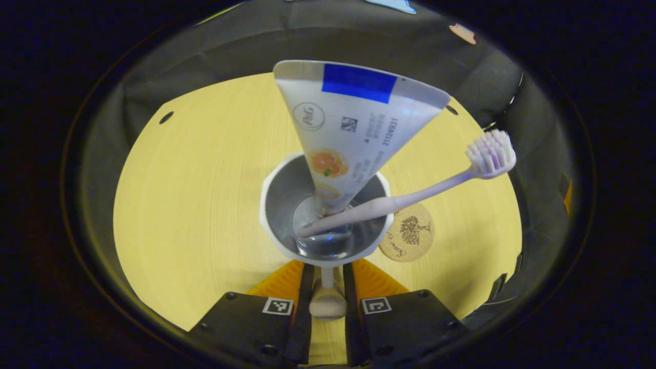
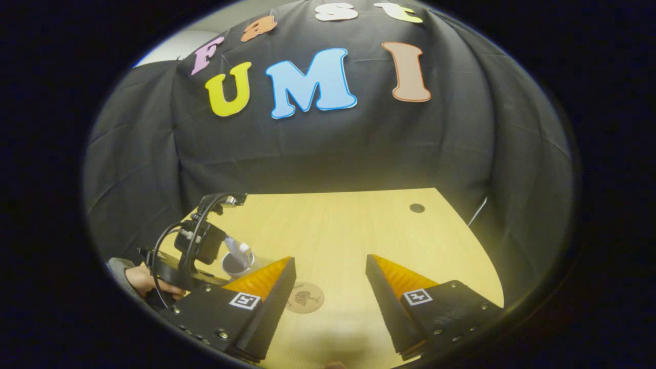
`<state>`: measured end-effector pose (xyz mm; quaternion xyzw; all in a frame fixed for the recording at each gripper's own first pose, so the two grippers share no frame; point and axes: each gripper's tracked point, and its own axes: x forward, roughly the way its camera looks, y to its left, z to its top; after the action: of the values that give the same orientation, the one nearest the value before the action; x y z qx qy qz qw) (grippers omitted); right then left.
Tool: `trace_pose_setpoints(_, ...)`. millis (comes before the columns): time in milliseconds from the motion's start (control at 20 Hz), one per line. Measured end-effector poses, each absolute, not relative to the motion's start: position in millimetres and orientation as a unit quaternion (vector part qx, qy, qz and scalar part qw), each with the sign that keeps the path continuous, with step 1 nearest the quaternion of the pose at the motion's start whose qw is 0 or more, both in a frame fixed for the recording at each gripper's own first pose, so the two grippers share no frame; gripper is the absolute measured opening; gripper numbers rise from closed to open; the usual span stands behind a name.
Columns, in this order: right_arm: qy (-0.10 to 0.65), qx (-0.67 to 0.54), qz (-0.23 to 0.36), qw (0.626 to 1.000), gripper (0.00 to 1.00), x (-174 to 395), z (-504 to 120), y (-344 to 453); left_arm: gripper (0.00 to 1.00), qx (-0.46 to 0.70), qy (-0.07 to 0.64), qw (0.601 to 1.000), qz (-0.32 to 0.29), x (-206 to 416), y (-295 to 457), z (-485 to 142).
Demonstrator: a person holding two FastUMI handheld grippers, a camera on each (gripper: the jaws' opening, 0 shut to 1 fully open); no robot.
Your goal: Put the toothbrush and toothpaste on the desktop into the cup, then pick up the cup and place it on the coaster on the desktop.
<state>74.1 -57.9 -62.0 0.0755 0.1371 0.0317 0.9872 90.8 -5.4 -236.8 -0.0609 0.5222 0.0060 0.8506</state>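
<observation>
Left gripper (image 1: pixel 327 279) pinches the handle of the white plastic cup (image 1: pixel 287 241), which already holds the white toothpaste tube (image 1: pixel 353 128) and pale lilac toothbrush (image 1: pixel 410 197). The cup sits just left of the round cork coaster (image 1: pixel 410 236) on the yellow wooden desk (image 1: pixel 205 195), so the placing remains. Right gripper (image 2: pixel 330 277) hangs spread and empty.
</observation>
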Motion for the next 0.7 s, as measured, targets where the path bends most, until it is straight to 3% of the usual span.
trace_pose_setpoints(700, 0.139, 0.089, 0.004, 0.986, 0.86, 54, -70, -86, 0.34, -0.04, 0.523, 0.849, -0.073, 91, -100, -225)
